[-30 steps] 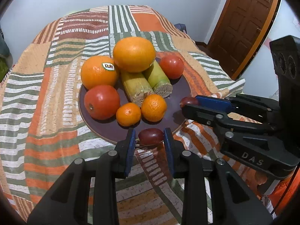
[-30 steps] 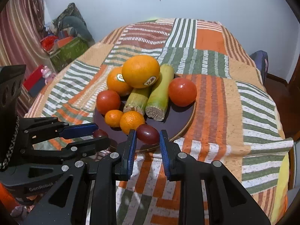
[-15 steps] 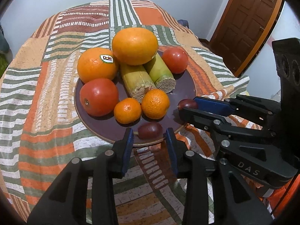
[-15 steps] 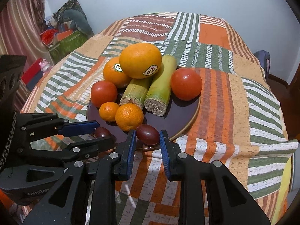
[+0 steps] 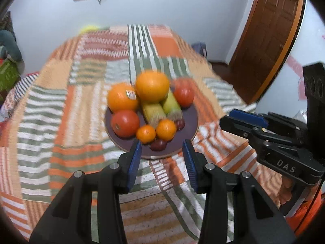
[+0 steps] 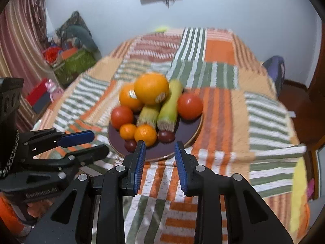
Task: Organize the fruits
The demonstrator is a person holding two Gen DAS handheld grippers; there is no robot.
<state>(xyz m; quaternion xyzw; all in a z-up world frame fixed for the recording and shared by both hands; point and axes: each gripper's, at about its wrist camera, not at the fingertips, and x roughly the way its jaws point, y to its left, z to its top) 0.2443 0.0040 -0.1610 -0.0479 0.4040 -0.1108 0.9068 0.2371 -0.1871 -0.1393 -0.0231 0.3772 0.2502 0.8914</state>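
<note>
Nearest in the left wrist view, the left gripper [image 5: 161,154] fills the bottom of the frame. Its blue-padded fingers [image 5: 134,162] stand apart with nothing between them; its jaws have just been opening. The dark red plum [image 5: 158,144] lies beyond the tips on the near edge of the plate, clear of both pads.

In the right wrist view, the right gripper [image 6: 159,156] likewise fills the bottom. Its fingers [image 6: 138,162] are spread a little and empty. A second plum [image 6: 166,136] rests on the plate just past the tips, untouched.

Each gripper shows in the other's view: the right one at the right edge of the left wrist view, the left one at the left edge of the right wrist view. A bit of the person's hand [image 6: 33,210] shows under the left gripper's handle, at the lower left.

The dark purple plate [image 5: 190,126] sits at the centre of both frames on a patchwork cloth [image 5: 67,122] of orange, green and white stripes. On the plate's near half lie two small mandarins [image 5: 166,129], side by side. A tomato [image 5: 125,123] sits to their left. Behind them lie two cut lengths of sugarcane [image 5: 153,111], ends facing the camera. A second tomato [image 5: 183,95] sits at the right. A stickered orange [image 5: 121,99] sits at the back left, and a larger orange [image 5: 152,85] rests on top of the cane. The fruit is blurred.

Farthest off are a pale wall [image 5: 182,6] and a brown door [image 5: 270,30] at the upper right of the left wrist view.
</note>
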